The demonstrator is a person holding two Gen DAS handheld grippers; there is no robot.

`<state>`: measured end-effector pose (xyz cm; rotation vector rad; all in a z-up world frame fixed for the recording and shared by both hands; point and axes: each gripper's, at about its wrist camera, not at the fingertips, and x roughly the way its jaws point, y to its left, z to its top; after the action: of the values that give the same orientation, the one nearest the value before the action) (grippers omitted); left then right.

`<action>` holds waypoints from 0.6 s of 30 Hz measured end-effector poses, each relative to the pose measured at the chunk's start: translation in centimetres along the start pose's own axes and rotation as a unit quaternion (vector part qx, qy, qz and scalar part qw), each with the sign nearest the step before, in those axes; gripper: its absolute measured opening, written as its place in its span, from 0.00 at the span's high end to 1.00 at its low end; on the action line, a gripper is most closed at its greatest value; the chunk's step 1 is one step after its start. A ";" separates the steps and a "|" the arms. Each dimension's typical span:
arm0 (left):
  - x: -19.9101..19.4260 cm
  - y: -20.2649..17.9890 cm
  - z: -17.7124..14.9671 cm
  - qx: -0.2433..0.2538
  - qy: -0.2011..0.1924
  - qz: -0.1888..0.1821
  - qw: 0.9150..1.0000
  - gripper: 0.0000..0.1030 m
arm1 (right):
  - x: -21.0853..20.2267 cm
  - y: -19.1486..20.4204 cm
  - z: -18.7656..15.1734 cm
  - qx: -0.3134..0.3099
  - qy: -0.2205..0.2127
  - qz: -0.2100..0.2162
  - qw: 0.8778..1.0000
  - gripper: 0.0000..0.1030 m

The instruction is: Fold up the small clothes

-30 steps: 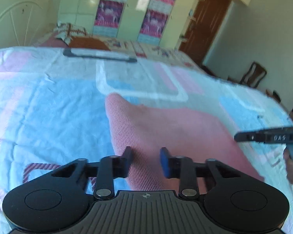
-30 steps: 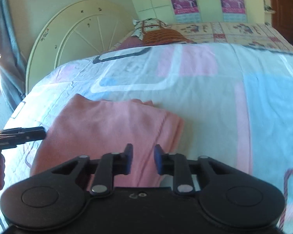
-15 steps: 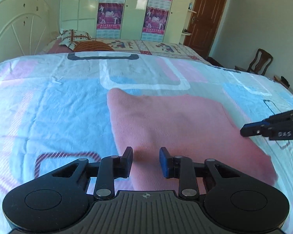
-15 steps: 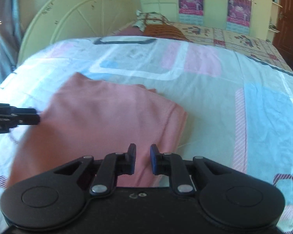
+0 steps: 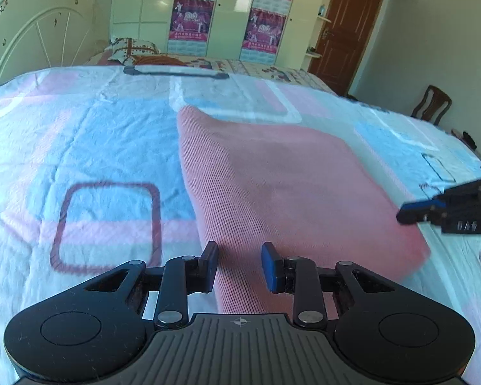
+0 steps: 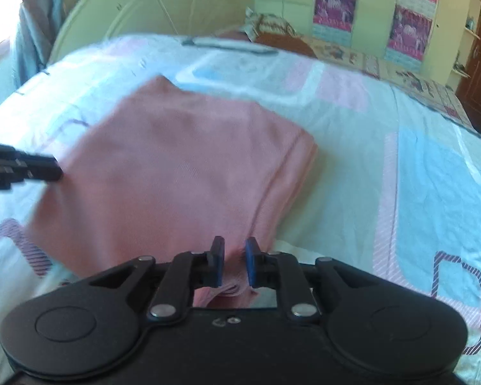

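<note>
The left gripper (image 5: 239, 266) is open. Its two fingers stand apart, with a wide gap between them. One finger (image 5: 210, 264) is black and the other has a blue pad. Nothing is held between them. They hang over the near edge of the pink cloth (image 5: 282, 192); whether they touch it cannot be told.

The pink cloth lies flat on the bed (image 5: 96, 134), right in front of the left gripper and a bit to its right. It looks folded, with straight sides. One corner points away toward the far end of the bed.

The right gripper (image 6: 234, 264) has its fingers much closer together, with only a narrow gap. The near edge of the cloth (image 6: 182, 166) runs into that gap, and a bunched bit of pink shows just under the fingers. Whether they are pinching it cannot be told. The rest of the cloth spreads out ahead of this gripper and to its left.

In the right view, the left gripper (image 6: 48, 168) pokes in at the cloth's left edge. In the left view, the right gripper (image 5: 410, 213) sits at the cloth's right edge.

A door (image 5: 346, 29) is far ahead, past the bed.
</note>
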<state>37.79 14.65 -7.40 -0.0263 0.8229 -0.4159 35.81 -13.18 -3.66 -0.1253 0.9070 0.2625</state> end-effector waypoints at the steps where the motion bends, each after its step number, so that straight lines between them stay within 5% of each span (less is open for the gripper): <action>1: -0.2 -0.4 -0.7 0.001 0.005 0.001 1.000 0.71 | -0.6 0.3 -0.2 0.002 -0.002 0.006 1.000 0.86; 4: -0.4 -1.0 -2.7 -0.011 0.020 0.007 1.000 0.71 | -1.4 1.1 -1.5 -0.006 0.004 0.023 1.000 0.86; 8: -0.5 -1.2 -3.9 -0.033 0.020 0.026 0.999 0.71 | -0.1 1.0 -3.5 -0.007 0.035 -0.009 0.999 0.90; 18: 0.0 -2.8 -5.0 -0.014 0.011 0.074 0.997 0.71 | 0.5 0.6 -4.7 0.025 0.025 -0.016 0.999 0.86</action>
<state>33.20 12.80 -10.32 0.0142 0.8467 -0.2650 32.35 -13.52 -6.96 -0.1008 0.9593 0.2086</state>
